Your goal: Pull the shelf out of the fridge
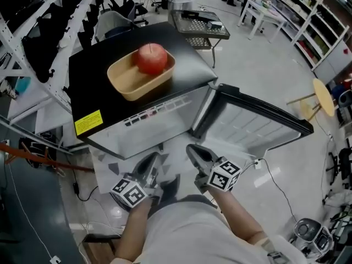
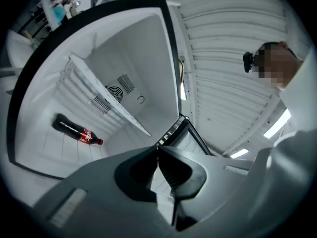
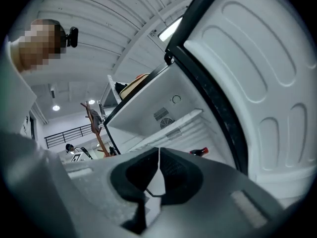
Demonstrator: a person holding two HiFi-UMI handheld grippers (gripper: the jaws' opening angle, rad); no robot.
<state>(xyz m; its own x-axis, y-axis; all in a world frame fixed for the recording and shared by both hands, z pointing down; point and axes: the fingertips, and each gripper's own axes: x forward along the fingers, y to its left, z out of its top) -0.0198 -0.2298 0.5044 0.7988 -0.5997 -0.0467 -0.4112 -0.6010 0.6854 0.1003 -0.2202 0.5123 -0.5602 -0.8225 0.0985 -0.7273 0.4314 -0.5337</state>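
A small black fridge (image 1: 93,65) stands with its door (image 1: 250,122) swung open to the right. Inside, a white shelf (image 2: 106,95) spans the cavity; in the right gripper view the shelf (image 3: 171,127) runs across below the fan vent. A dark cola bottle (image 2: 78,131) with a red label lies under the shelf, and the right gripper view shows the bottle (image 3: 199,152) too. My left gripper (image 1: 155,157) and right gripper (image 1: 191,149) hover in front of the opening, apart from the fridge. Both are shut and empty, the left gripper (image 2: 157,148) and right gripper (image 3: 158,150) each aimed into the cavity.
A tan tray (image 1: 122,84) holding a red apple (image 1: 152,58) rests on the fridge top. A wire cart (image 1: 198,26) stands behind the fridge and a round wooden stool (image 1: 323,97) to the right. White racks line the left side. A cable (image 1: 278,188) trails on the floor.
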